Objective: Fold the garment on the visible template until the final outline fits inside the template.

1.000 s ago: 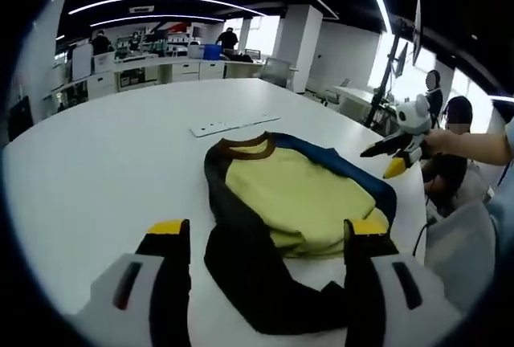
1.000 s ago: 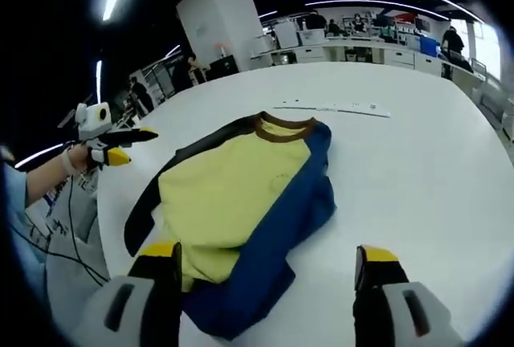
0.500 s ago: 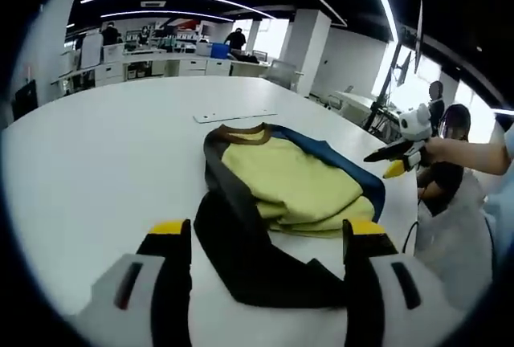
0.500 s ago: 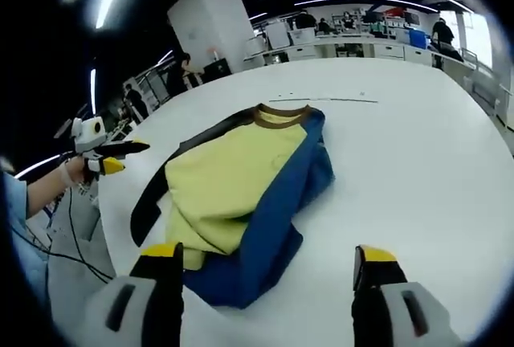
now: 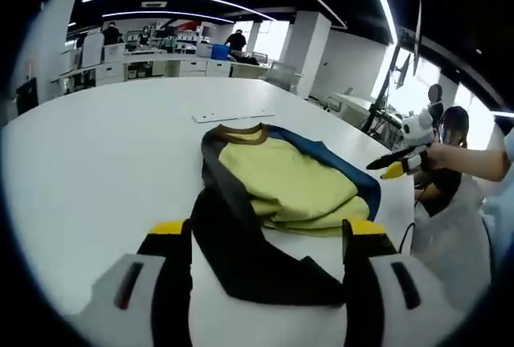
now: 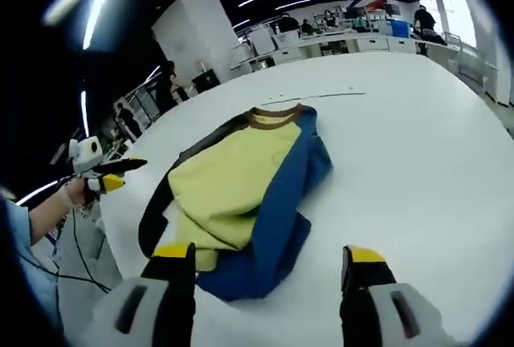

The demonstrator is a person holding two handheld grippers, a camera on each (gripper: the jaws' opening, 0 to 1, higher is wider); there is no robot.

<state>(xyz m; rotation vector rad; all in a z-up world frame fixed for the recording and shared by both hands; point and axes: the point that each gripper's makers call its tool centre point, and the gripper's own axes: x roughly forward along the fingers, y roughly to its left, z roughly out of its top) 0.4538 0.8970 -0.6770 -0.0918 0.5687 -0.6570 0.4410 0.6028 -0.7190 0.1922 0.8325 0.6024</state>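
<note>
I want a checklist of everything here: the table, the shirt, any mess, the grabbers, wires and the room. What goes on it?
Surface: large white table, a thin outline marked beyond the shirt's collar.
Job's things: yellow shirt with brown collar, one black sleeve and one blue sleeve, partly folded, hem bunched.
Clutter: nothing seen.
Grippers: left gripper open over the black sleeve; right gripper open over the blue sleeve; yellow-tipped fingers hold nothing.
Cables: dark cable hanging beside the table edge.
Surroundings: open office, desks, white pillar, people in the background.

Right hand-held gripper (image 6: 265, 263) agape over crumpled garment (image 6: 241, 194); template outline seemingly faint.
</note>
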